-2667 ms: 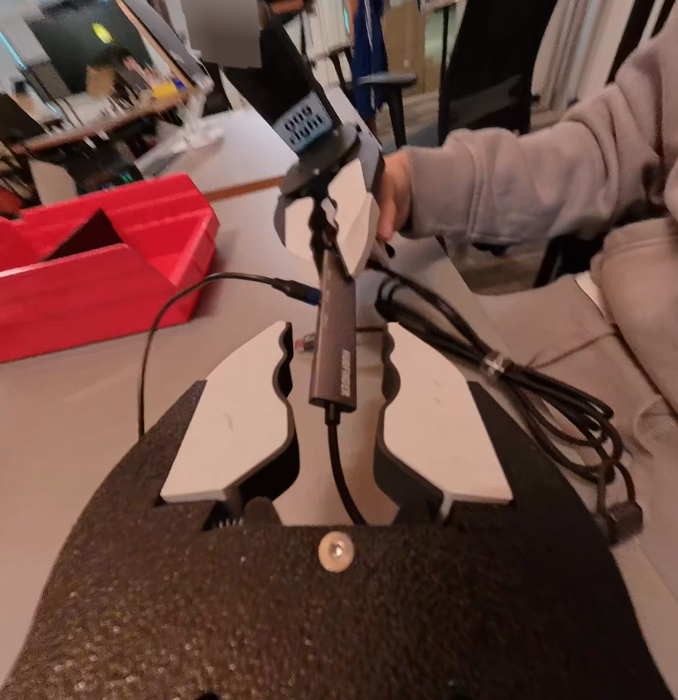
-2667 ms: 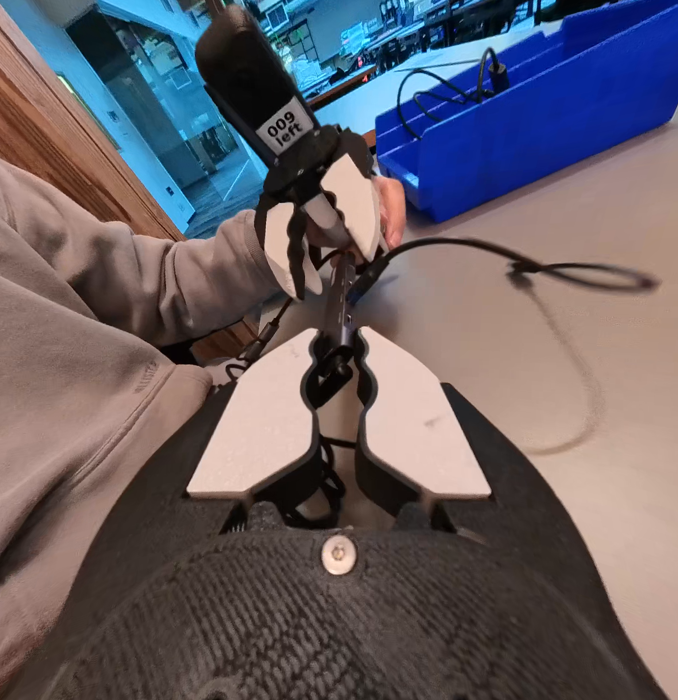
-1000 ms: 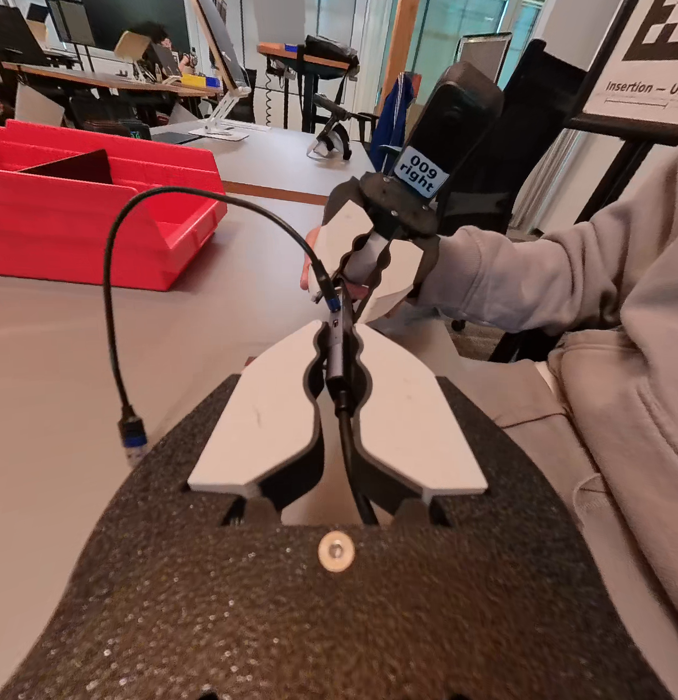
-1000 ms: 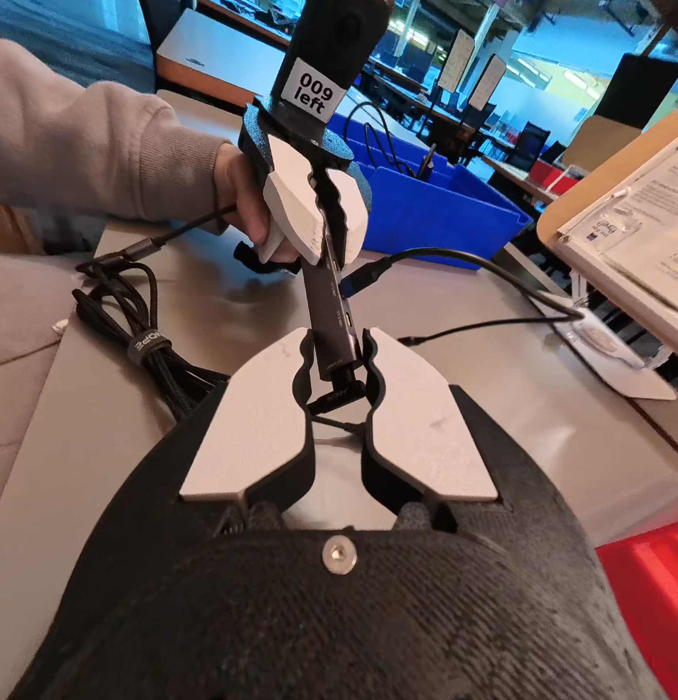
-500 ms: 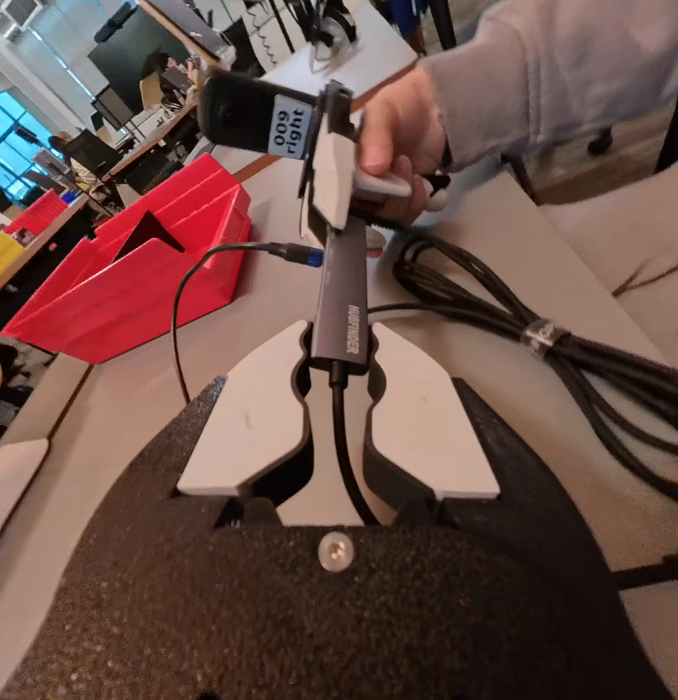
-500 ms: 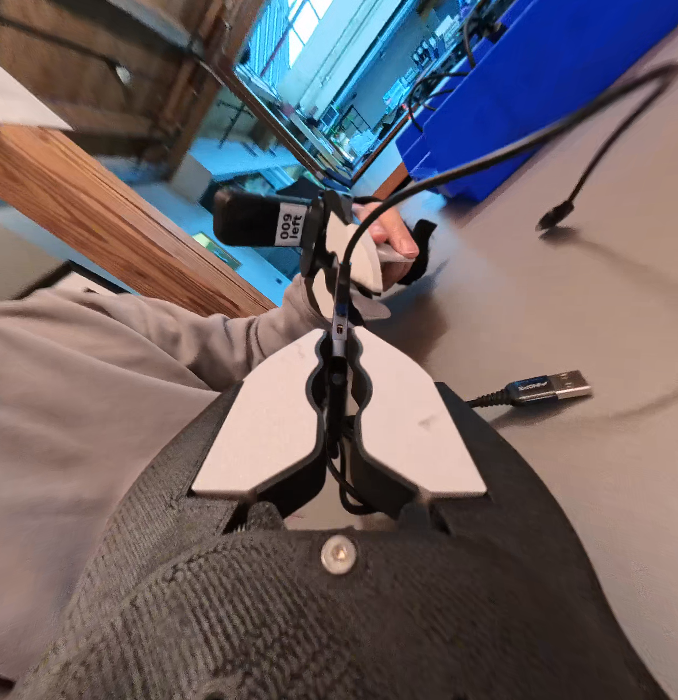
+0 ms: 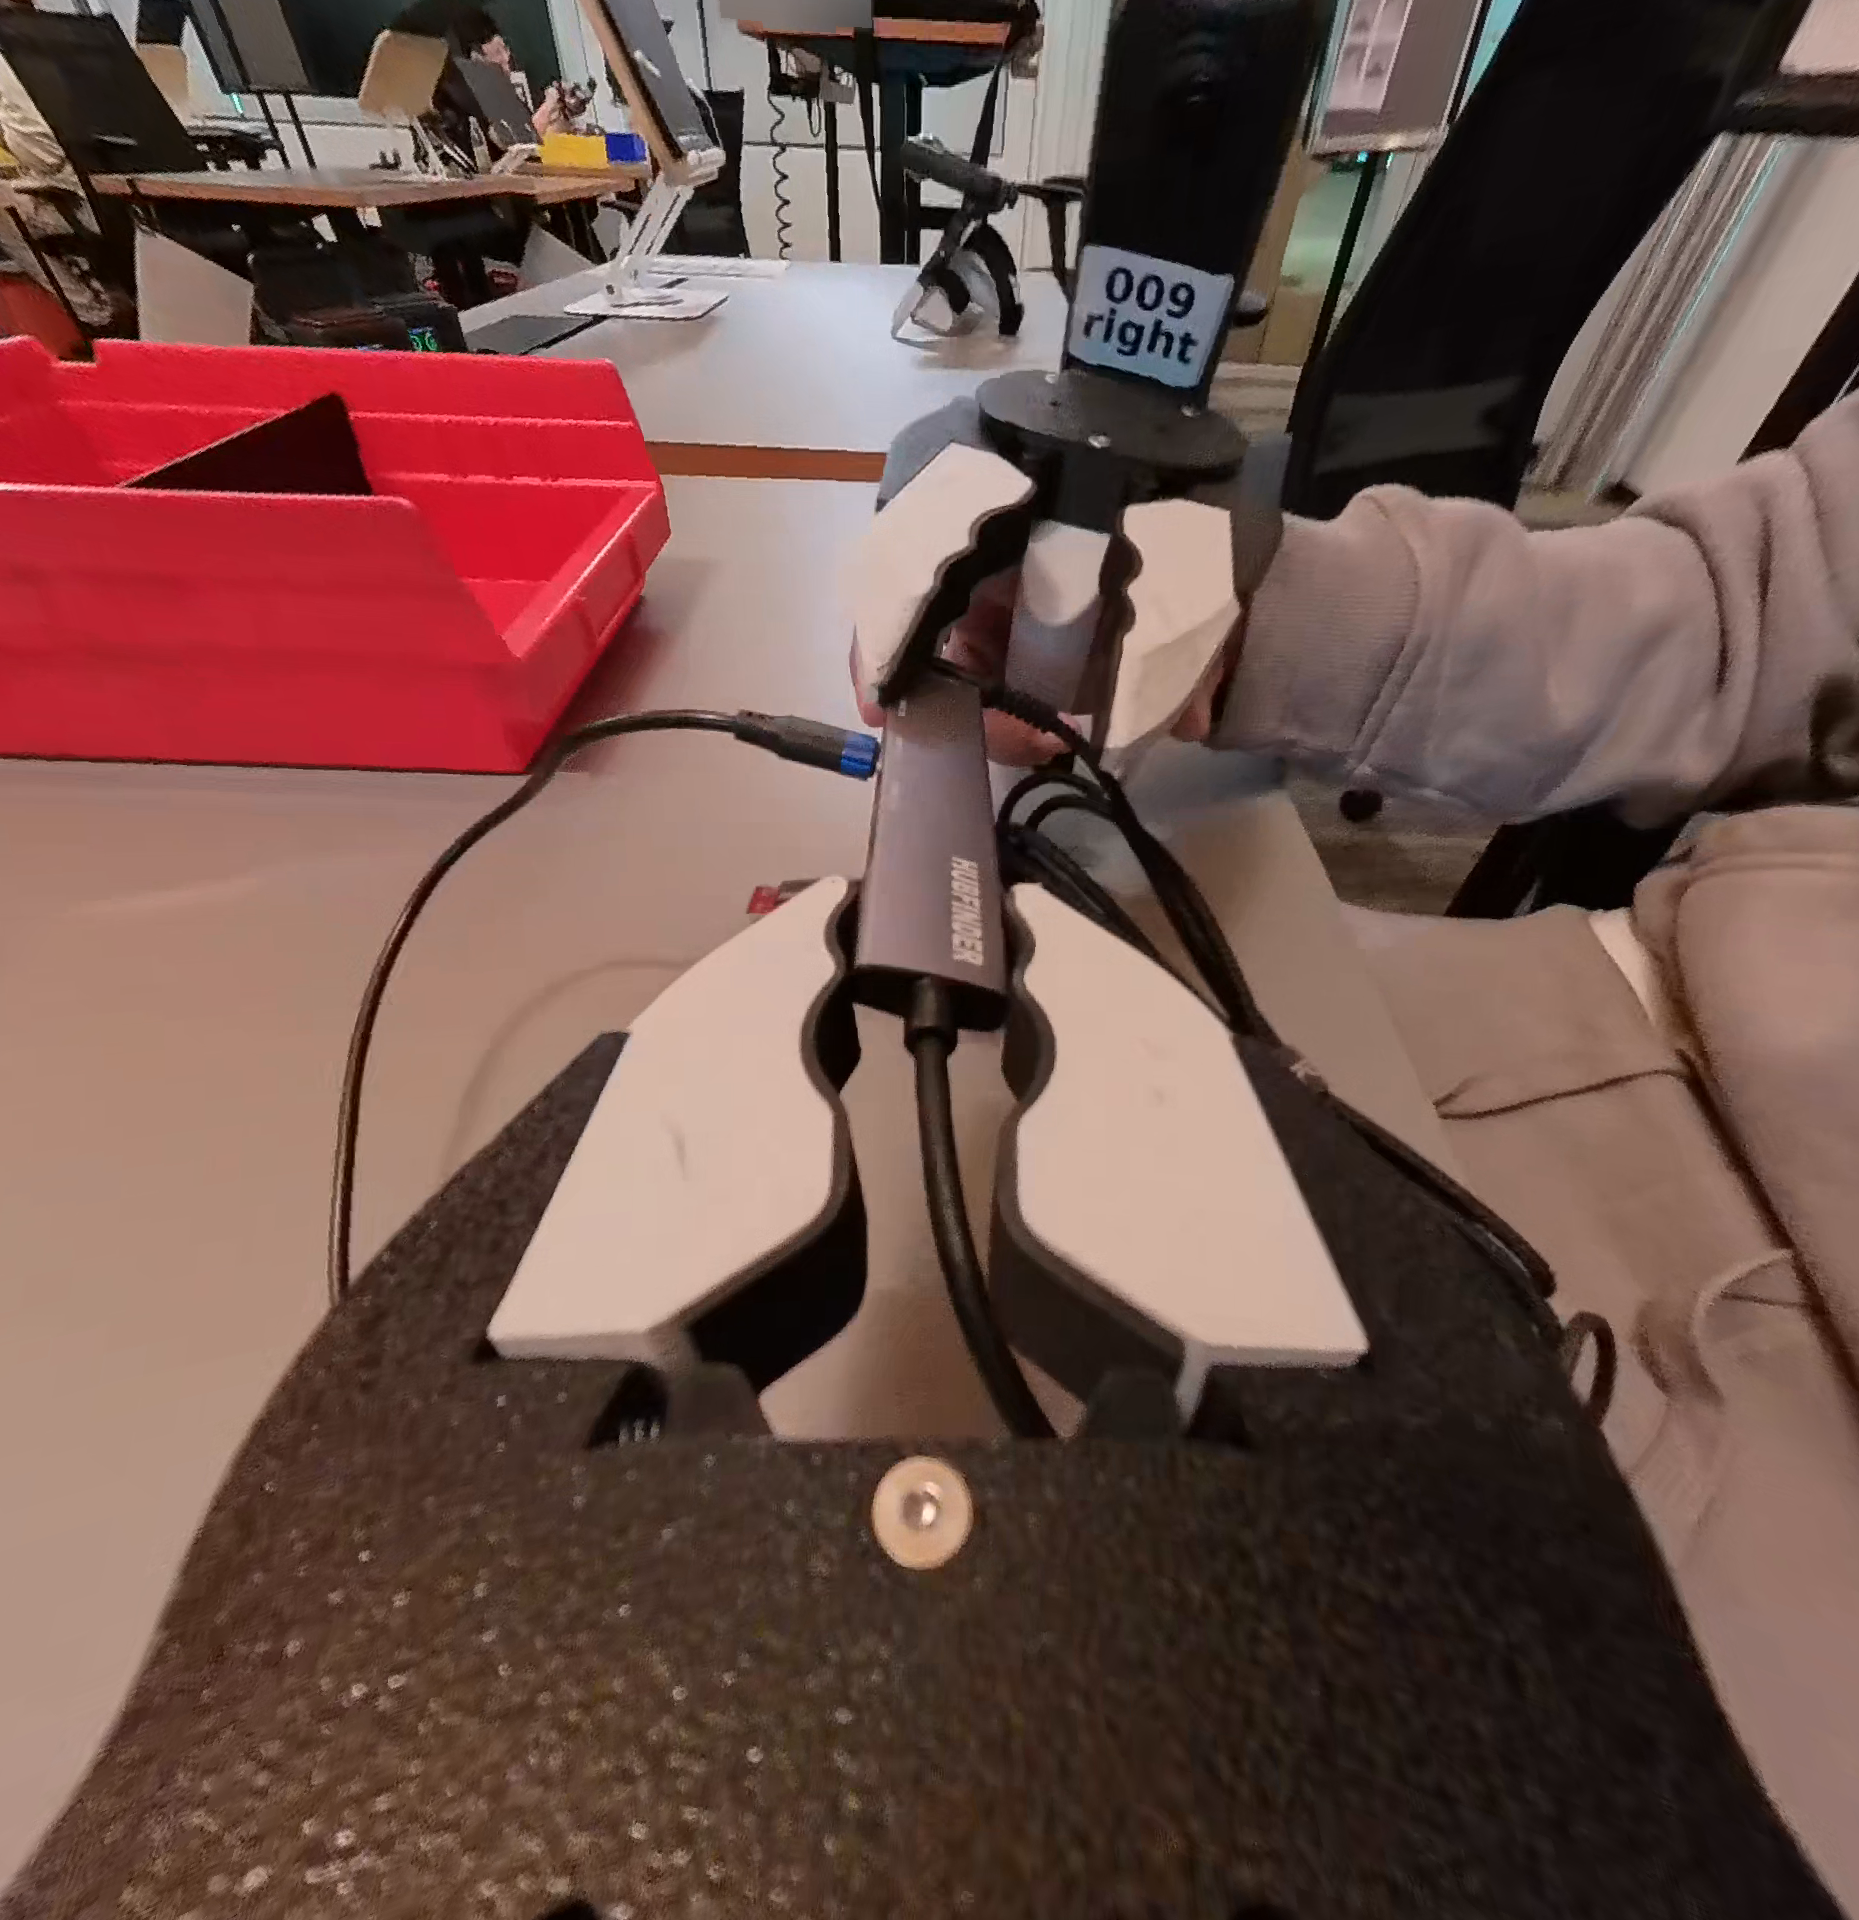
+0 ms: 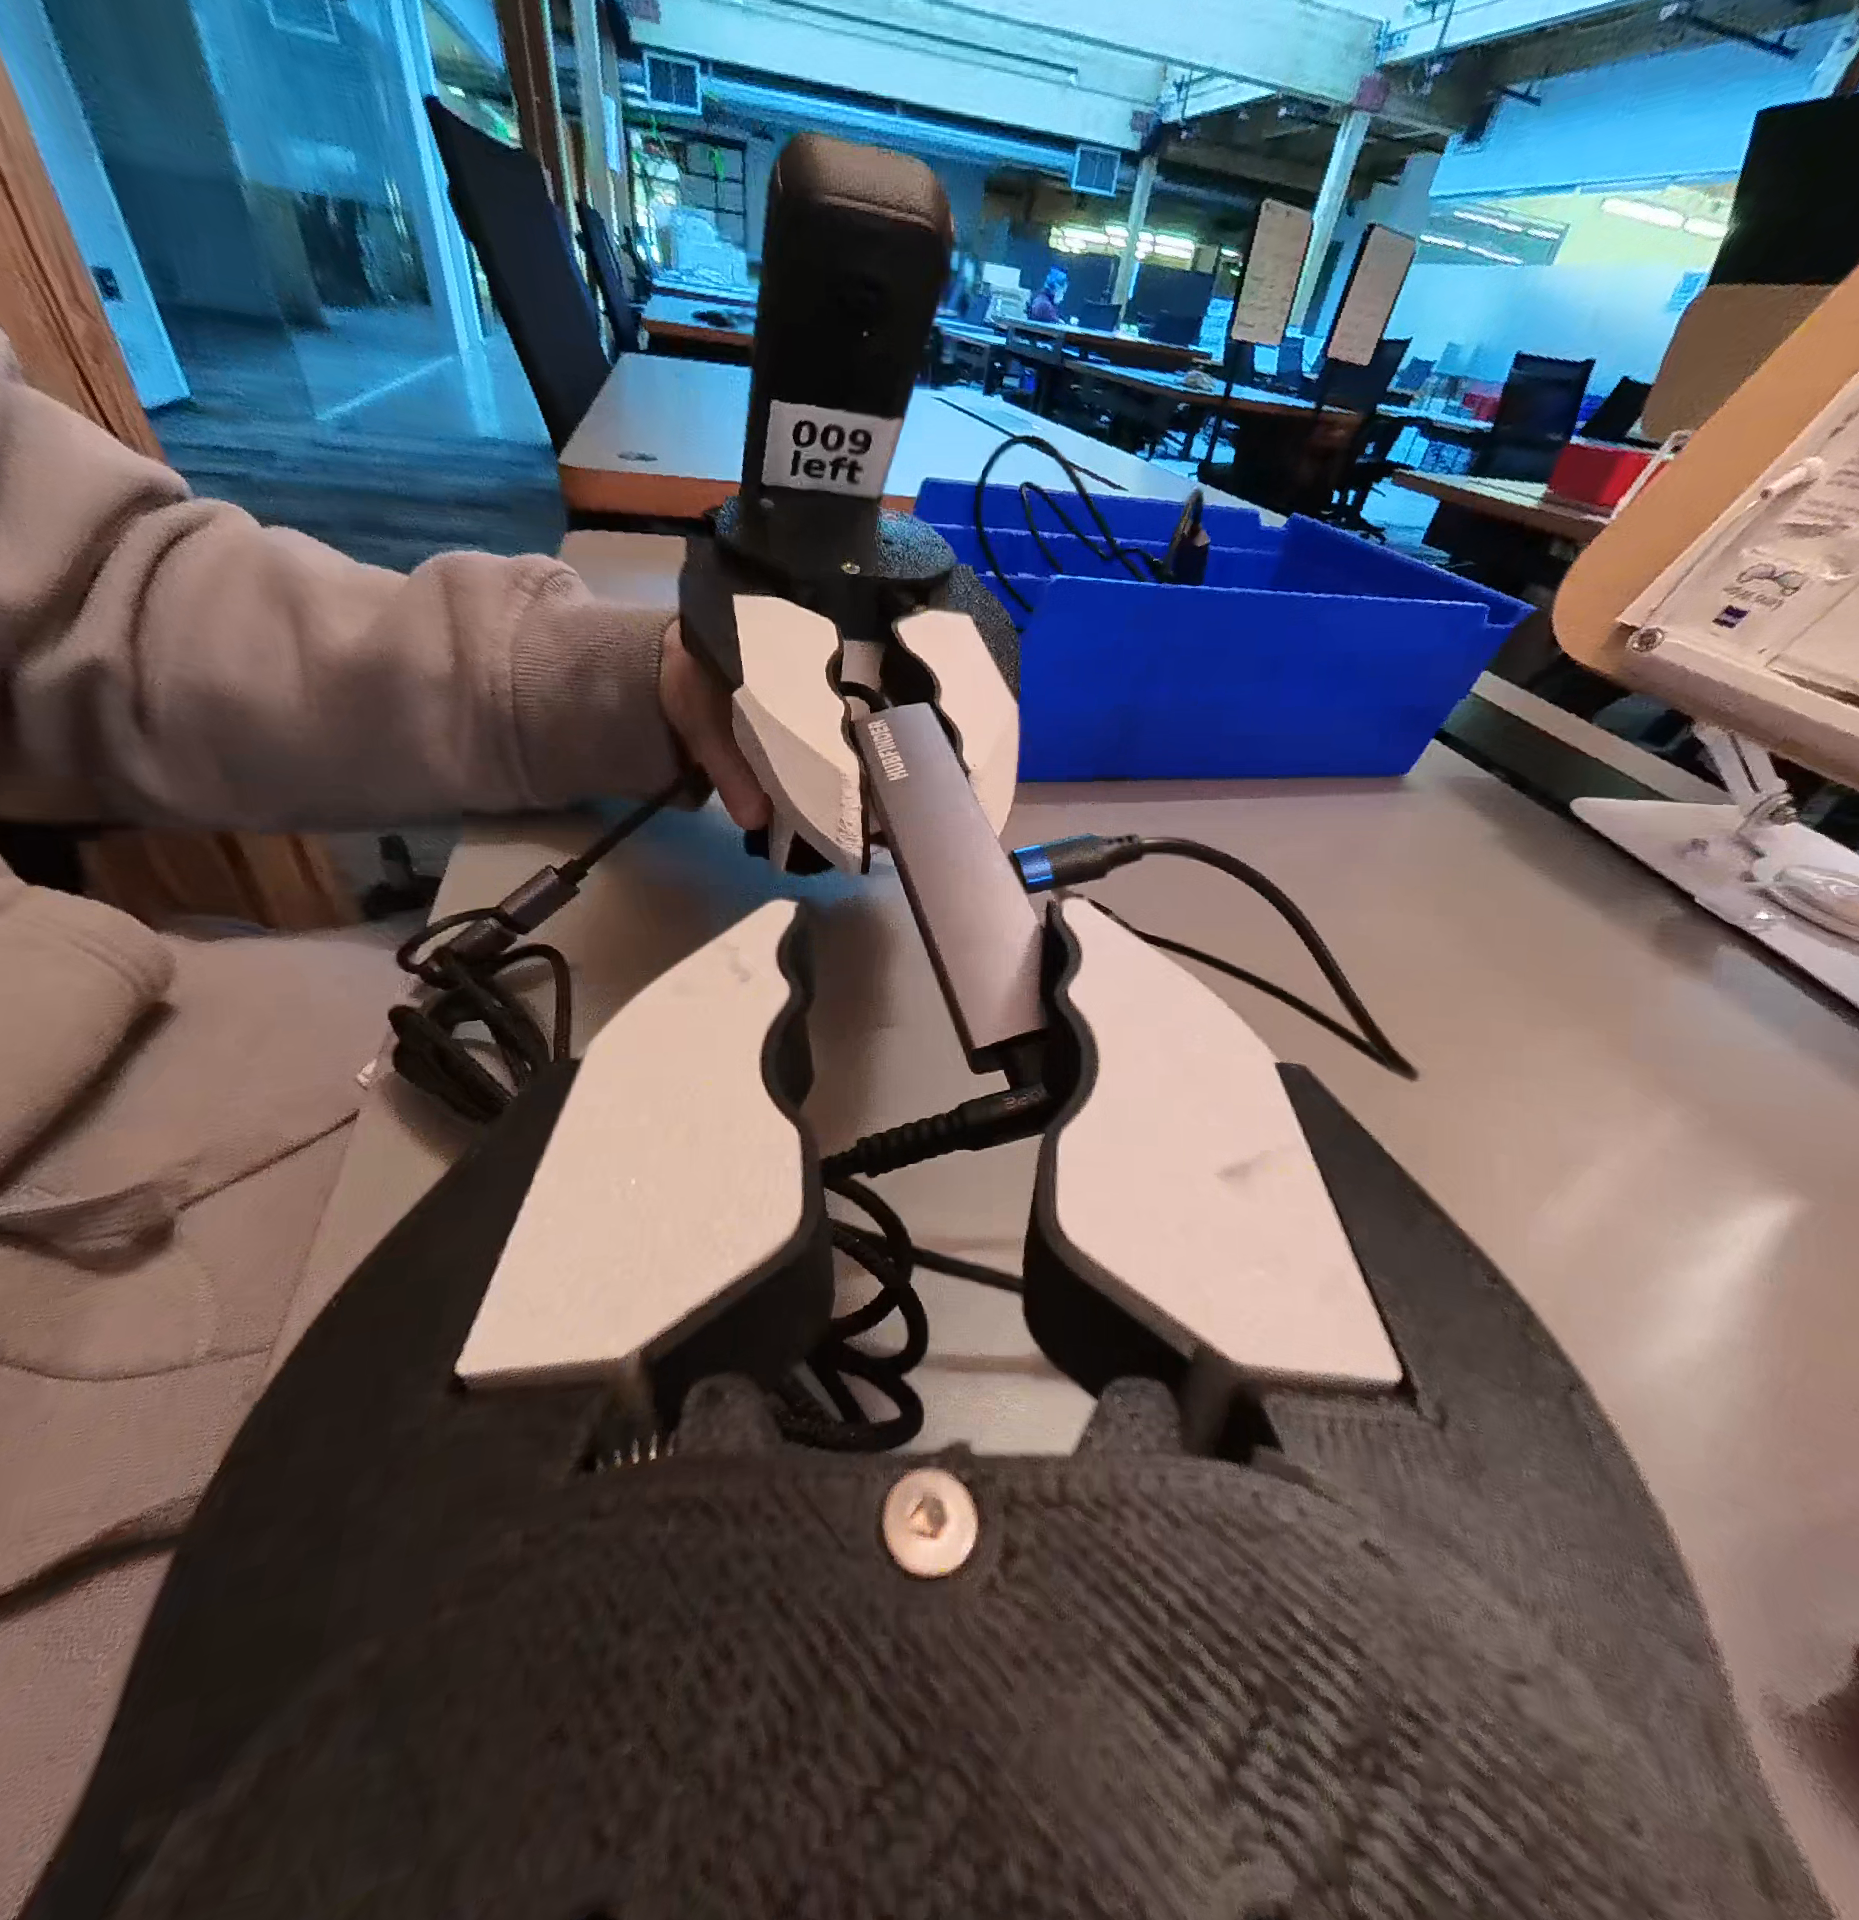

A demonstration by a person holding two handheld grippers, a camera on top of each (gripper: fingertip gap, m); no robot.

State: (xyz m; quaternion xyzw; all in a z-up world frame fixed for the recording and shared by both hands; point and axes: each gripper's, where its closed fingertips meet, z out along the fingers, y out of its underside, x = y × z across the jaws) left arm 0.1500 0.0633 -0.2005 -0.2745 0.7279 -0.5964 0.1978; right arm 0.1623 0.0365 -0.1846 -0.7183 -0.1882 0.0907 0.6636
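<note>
My left gripper (image 7: 930,904) is shut on the near end of a slim grey USB hub (image 7: 930,831), whose own black lead runs back between the fingers. A black cable with a blue-ringed plug (image 7: 811,743) is plugged into the hub's side. My right gripper (image 8: 930,920) is open, and the hub's (image 8: 956,883) other end lies against the inner side of its right finger. In the right wrist view my left gripper (image 8: 909,821) clamps the far end. In the left wrist view my right gripper (image 7: 1008,707) stands open around the hub's far end.
A red bin (image 7: 281,582) stands at the back left of the grey table (image 7: 229,935). A blue bin (image 8: 1216,665) holding cables stands behind the left gripper. A bundle of black cable (image 8: 468,997) lies at the table edge. A tilted document stand (image 8: 1735,582) is on the right. About 4 centimetres separates my left fingertips from my right.
My right gripper was shut on the hub's end and has opened. Both grippers have swung back from a tilted pose to level, with the hub still in my left gripper.
</note>
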